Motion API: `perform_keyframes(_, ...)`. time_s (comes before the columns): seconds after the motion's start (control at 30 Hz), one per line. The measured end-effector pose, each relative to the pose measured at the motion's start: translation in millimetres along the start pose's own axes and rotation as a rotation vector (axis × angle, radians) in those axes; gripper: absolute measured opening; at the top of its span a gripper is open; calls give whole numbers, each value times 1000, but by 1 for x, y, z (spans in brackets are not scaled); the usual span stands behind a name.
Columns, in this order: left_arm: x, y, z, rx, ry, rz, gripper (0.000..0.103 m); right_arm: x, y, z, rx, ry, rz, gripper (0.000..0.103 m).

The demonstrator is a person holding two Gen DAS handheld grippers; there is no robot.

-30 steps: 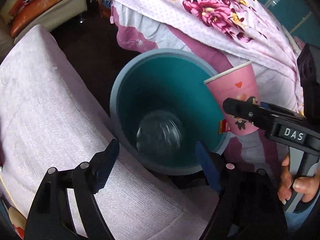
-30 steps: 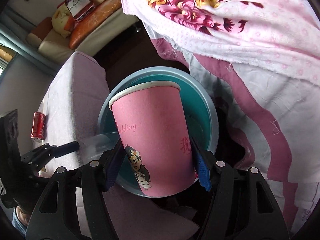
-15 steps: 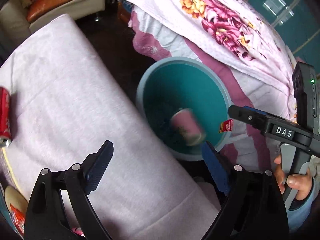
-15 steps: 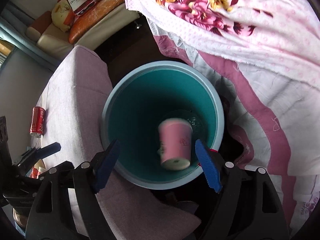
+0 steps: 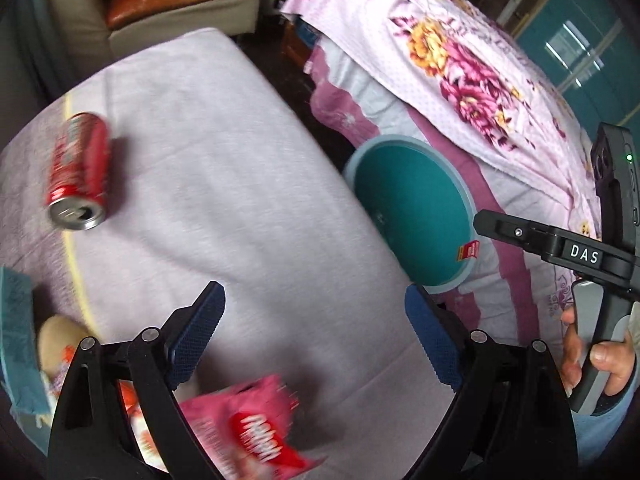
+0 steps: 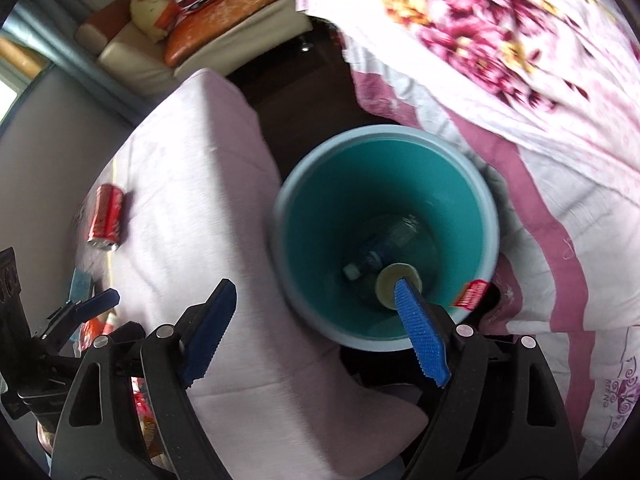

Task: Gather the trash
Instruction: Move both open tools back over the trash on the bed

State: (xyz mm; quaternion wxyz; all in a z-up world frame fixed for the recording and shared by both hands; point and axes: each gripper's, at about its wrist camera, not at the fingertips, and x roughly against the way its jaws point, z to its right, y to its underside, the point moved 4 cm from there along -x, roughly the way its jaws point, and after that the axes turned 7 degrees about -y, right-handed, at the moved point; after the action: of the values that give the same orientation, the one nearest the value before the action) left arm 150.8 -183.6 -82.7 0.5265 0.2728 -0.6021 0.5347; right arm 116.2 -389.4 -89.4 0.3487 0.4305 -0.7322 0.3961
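Right hand-held gripper (image 6: 316,332) opening, empty, above teal bin (image 6: 490,216); pink-clothed table (image 6: 192,184), sofa (image 6: 132,50) behind.

Home: sofa (image 6: 224,12), floral bedding (image 5: 460,60)

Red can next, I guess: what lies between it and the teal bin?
Only bare pale cloth separates the red can from the teal bin, as the left wrist view shows.

A cream sofa (image 6: 132,46) with orange cushions (image 6: 228,2) stands against the far wall; before it lies dark floor (image 6: 304,92), flanked by a floral bedspread (image 6: 500,40).
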Motion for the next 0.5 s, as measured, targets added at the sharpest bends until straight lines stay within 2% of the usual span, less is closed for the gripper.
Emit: perform_keyframes(0.5, 49, 35, -106, 144, -69, 106, 92, -26, 18, -133, 229, 4, -71, 78)
